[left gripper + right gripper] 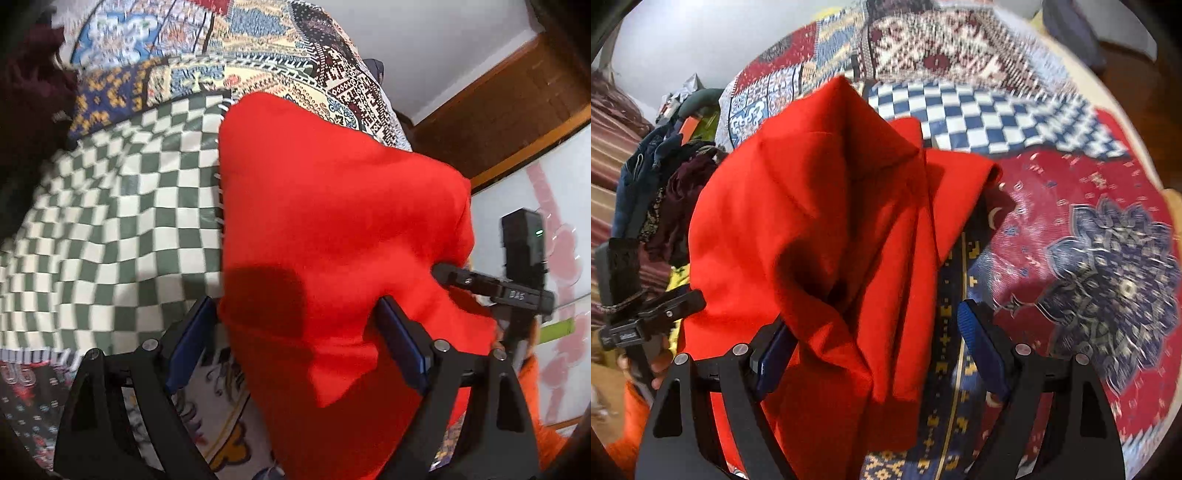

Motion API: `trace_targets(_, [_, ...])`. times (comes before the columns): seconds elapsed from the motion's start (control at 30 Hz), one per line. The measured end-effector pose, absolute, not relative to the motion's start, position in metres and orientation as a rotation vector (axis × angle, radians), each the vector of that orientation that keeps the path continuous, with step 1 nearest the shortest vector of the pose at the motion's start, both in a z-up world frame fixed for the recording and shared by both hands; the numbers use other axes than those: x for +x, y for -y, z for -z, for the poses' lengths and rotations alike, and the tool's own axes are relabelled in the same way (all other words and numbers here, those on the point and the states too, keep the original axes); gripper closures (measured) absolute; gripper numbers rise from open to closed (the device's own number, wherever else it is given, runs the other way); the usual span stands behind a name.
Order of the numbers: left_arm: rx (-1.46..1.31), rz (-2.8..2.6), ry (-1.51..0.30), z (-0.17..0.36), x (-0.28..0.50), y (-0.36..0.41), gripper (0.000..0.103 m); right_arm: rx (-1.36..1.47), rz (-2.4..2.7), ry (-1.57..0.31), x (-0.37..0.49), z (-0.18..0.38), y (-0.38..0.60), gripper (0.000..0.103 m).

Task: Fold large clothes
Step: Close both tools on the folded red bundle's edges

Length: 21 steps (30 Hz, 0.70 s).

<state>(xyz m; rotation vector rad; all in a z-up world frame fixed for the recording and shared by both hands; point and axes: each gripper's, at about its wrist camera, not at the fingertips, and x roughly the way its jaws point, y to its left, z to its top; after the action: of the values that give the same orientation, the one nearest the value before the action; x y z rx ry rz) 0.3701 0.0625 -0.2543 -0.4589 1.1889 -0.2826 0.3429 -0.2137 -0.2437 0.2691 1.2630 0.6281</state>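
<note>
A bright red garment [332,221] lies bunched on a patchwork bedspread. In the left wrist view my left gripper [295,314] stands open, its blue pads on either side of the cloth's near fold. In the right wrist view the same red garment [820,221] is heaped with deep folds, and my right gripper [875,325] is open, with cloth draped between and over its left pad [775,350]. The right gripper's body [498,288] shows at the garment's right edge in the left wrist view; the left gripper's body [646,321] shows at far left in the right wrist view.
The patterned bedspread [1089,240] has checkered, floral and red patches [110,221]. A pile of dark clothes [665,192] sits at the left. A wooden frame [498,122] and white wall stand at the right. Both views are blurred.
</note>
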Motion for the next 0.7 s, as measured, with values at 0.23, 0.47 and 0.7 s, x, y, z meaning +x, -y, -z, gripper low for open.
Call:
trace_targets(0.23, [-0.597, 0.34, -1.19, 0.263, 0.396, -0.069, 0.014, 0.407, -0.712, -1.308, 0.361, 0.259, 0.212, 0.018])
trace_targets(0.47, [-0.697, 0.372, -1.186, 0.269, 0.412, -0.071, 0.017, 0.419, -0.722, -1.287, 0.365, 0.255, 0.206, 0.021])
trace_targets(0.7, [-0.711, 0.36, -1.148, 0.263, 0.401, -0.076, 0.043, 0.466, -0.751, -1.267, 0.365, 0.249, 0.21, 0.06])
